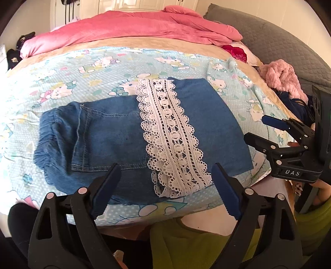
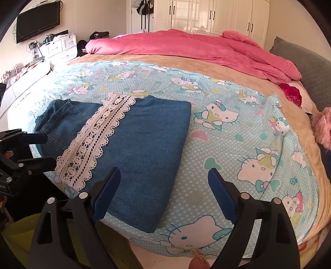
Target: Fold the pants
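left gripper point(image 1: 166, 189) jaws spread wide, nothing held | right gripper point(image 2: 163, 193) jaws spread wide, nothing held | pants point(image 1: 132, 136) laid folded on bed point(image 1: 93, 68), just ahead of both jaws, lace band point(image 1: 171, 136) seen across top

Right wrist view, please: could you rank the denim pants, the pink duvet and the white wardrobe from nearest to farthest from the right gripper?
Measured from the right gripper:
1. Denim pants, folded on the bed just ahead, reaching between the open fingers on the left.
2. Pink duvet, bunched along the bed's far side.
3. White wardrobe, against the back wall beyond the bed.
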`<state>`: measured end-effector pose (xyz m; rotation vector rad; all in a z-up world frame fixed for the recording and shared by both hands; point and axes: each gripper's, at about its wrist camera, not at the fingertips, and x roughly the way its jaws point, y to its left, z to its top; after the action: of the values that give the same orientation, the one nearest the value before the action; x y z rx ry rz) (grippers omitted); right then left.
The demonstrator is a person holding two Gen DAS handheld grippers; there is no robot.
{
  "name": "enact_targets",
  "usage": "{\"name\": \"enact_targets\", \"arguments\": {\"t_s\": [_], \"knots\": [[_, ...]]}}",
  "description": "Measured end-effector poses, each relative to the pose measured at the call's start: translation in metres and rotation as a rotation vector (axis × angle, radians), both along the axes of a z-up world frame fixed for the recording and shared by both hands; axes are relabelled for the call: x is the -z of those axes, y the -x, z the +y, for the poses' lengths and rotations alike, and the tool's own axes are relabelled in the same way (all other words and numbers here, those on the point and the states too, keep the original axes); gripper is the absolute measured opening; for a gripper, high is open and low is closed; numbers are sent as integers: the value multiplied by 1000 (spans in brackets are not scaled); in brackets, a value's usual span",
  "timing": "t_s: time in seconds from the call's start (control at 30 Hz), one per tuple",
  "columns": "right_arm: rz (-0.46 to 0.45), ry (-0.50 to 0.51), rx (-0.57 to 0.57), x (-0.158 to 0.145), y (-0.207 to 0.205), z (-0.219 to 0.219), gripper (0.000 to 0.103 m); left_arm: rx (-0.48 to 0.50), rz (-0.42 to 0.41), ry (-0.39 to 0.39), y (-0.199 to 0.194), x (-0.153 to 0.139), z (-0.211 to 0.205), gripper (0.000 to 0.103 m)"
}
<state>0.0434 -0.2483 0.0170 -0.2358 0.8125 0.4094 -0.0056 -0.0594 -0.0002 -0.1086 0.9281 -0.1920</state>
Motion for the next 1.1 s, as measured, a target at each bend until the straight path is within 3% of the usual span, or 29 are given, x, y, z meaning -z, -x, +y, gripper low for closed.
{"name": "enact_targets", "arguments": {"t_s": [0.03, 0.4, 0.8, 1.1], "knots": [[-10, 7, 3, -2, 1, 1, 94, -3, -4, 0, 1, -1, 1, 82], [-63, 16, -36, -21, -1, 23, 94, -66, -37, 0, 5, -13, 21, 93], [-89, -15, -104, -47, -23, 63, 95, -188, -63, -10, 9, -17, 62, 93], [-55, -45, -201, -54, -43, 113, 95, -245, -38, 15, 5, -6, 89, 93]]}}
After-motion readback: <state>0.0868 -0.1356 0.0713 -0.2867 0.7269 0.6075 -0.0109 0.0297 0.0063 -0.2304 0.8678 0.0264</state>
